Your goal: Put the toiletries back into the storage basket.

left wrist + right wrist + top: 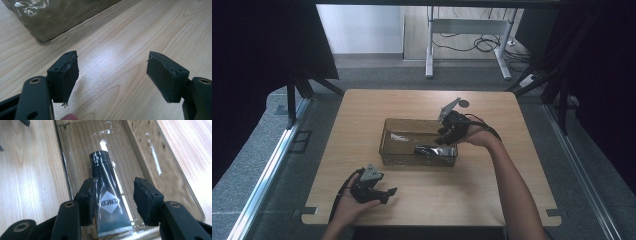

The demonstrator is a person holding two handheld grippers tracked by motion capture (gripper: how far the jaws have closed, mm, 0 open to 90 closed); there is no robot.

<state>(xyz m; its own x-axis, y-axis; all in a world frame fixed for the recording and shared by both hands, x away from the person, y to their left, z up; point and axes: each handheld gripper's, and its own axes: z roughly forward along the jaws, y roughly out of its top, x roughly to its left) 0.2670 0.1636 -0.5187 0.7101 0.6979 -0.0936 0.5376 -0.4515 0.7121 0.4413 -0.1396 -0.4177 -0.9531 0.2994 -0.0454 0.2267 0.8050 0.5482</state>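
Observation:
A clear rectangular tray (384,145) sits in the middle of the wooden table (362,110). A black squeeze tube (430,149) with a white diamond label lies in its right end. In the right gripper view the tube (103,177) rests flat on the tray floor (82,142), cap pointing away. My right gripper (444,141) hovers over that end, jaws open (113,200) astride the tube; the left pad (88,202) overlaps its edge and the right pad stands clear. My left gripper (390,192) rests open near the front left, empty (112,75), with a tray corner (57,17) ahead.
A small dark round mark (464,103) lies on the table behind the right hand. Beyond the far edge a grey desk frame (467,25) and cables stand on the floor. Dark curtains and struts flank both sides.

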